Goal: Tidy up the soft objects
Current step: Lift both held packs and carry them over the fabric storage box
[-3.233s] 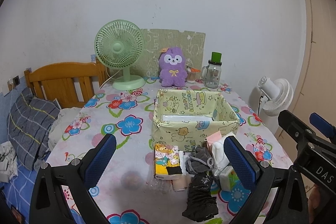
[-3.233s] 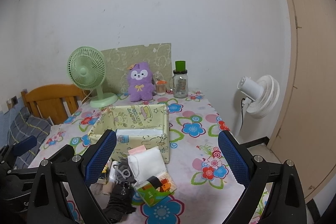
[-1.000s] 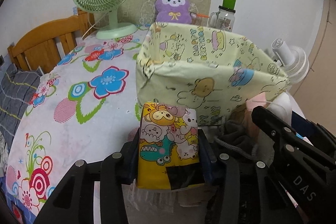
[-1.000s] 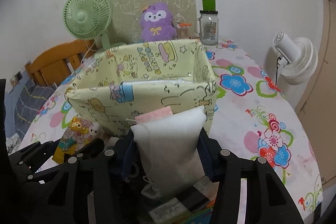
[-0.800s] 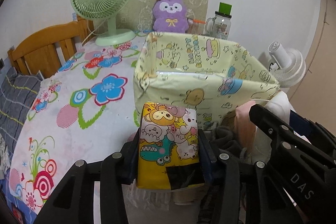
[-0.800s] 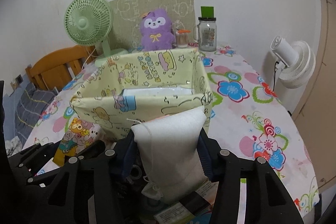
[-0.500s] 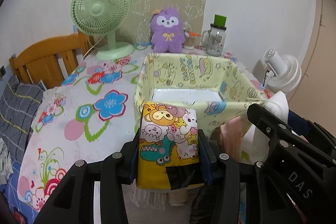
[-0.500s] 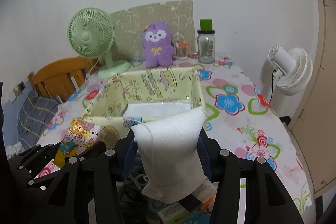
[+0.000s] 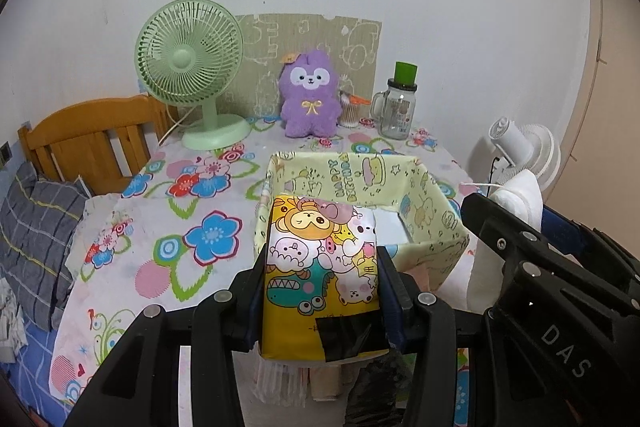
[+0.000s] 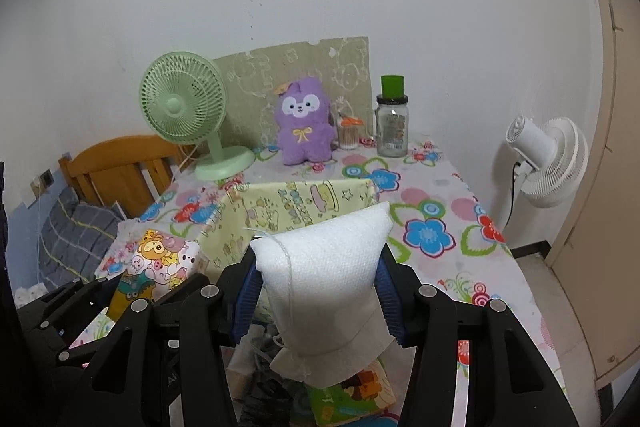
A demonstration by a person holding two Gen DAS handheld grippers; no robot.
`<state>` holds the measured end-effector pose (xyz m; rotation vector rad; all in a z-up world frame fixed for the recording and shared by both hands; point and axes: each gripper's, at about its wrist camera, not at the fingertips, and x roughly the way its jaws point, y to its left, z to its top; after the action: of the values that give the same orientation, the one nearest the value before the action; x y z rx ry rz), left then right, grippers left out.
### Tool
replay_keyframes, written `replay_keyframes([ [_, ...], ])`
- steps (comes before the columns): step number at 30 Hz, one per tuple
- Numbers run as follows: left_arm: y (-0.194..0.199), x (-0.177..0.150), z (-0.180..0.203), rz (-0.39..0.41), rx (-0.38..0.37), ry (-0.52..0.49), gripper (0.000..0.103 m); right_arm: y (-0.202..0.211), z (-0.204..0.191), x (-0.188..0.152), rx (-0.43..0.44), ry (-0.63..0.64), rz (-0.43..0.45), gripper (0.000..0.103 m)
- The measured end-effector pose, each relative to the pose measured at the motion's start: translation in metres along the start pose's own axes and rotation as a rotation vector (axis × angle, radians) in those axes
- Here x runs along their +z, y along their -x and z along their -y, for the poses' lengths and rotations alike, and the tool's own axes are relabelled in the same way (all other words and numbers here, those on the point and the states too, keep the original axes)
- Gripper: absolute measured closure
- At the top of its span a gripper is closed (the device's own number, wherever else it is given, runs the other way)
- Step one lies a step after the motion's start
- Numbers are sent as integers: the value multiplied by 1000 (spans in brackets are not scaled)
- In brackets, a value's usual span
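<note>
Both packs now ride above the yellow cartoon-print fabric bin (image 9: 362,183), lifted since a second ago: left gripper (image 9: 322,291) clamps the cartoon-animal packet (image 9: 322,259), right gripper (image 10: 318,291) the white pouch (image 10: 324,279), ready for dropping in.

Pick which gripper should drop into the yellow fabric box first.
Left, probably. The left hand-held gripper holds the cartoon pack straight in front of the fabric box opening. The right hand-held gripper, clamping the white pouch, sits nearer the box's right corner.
</note>
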<state>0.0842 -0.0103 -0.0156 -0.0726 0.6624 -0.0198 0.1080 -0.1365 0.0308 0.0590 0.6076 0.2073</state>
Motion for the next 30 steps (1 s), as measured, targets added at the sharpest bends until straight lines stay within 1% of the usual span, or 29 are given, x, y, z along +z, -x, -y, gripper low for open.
replay_keyframes([
  [5,0,8,-2,8,5,5,55,-2,-1,8,6,2,5,47],
  [13,-12,22,-4,7,7,10,54,-17,0,22,5,1,0,47],
  [22,-38,41,-8,-2,19,6,55,-48,1,37,9,5,-15,47],
  [30,-67,55,-13,-24,13,16,54,-79,3,50,12,10,-32,47],
])
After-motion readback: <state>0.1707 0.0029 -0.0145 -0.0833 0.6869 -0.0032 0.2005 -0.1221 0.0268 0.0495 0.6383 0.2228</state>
